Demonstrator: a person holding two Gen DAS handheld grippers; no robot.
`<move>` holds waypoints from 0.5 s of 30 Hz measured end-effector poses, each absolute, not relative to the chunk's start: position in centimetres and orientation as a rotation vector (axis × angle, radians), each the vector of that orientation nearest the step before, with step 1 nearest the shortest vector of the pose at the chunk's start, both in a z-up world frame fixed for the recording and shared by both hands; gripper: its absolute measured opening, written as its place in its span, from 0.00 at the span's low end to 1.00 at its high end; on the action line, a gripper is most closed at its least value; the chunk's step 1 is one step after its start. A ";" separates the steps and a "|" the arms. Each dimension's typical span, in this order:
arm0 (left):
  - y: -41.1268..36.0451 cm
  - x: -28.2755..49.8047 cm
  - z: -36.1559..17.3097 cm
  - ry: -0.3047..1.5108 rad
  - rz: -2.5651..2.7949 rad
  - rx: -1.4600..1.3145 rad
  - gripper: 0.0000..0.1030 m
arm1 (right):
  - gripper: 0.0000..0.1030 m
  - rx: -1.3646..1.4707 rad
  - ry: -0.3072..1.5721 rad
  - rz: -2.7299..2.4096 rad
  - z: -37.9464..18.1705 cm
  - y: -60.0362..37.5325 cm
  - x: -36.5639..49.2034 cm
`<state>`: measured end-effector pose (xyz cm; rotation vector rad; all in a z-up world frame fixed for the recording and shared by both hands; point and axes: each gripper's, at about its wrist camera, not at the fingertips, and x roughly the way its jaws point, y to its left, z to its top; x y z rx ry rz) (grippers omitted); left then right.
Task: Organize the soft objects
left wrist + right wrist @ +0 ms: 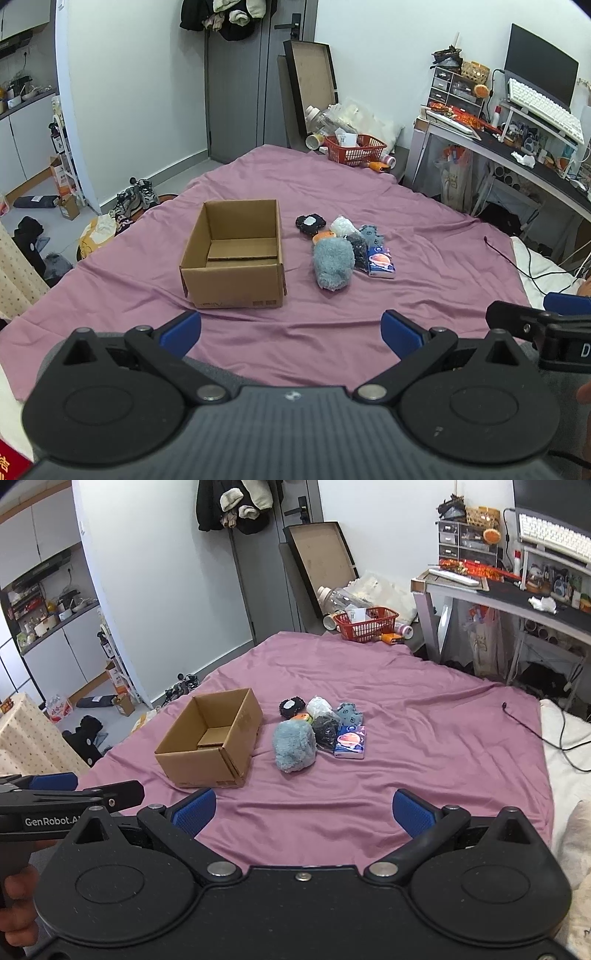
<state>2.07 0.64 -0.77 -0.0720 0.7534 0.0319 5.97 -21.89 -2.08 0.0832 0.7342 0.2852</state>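
Landmark: open cardboard box (233,254), upright on the purple sheet (369,192), flaps open, inside bare but for a loose cardboard insert on its floor.

1. My left gripper (291,334): blue fingers spread wide, nothing between them; held above the sheet on the near side of the box, well apart from it.
2. My right gripper (304,812): blue fingers likewise spread, holding nothing; near side of the box, off to its right.
3. Fluffy blue-grey plush (333,264): lying just right of the box, closest to it of the pile, not touching it.
4. Tissue pack (382,263), blue with an orange planet print: right of the plush, farther from the box.
5. Black mesh bundle (358,249): between plush and tissue pack, touching both.
6. Black round item with a white patch (310,223): right of the box's far corner.
7. White crinkled bundle (342,225) and small blue-grey plush (371,234): behind the pile, away from the box.
8. Orange item (322,236): mostly hidden behind the large plush; kind not discernible.
9. Red basket (355,148): far beyond the box, past the sheet's far edge.
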 end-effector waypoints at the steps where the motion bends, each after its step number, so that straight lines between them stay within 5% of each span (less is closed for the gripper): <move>1: 0.6 2.5 -0.9 0.759 0.028 -0.074 1.00 | 1.00 0.090 0.737 0.290 -2.2 -22.0 6.3; 15: -0.6 8.4 -3.1 0.780 0.011 -0.108 0.99 | 1.00 0.162 0.773 0.310 -3.8 -24.0 11.5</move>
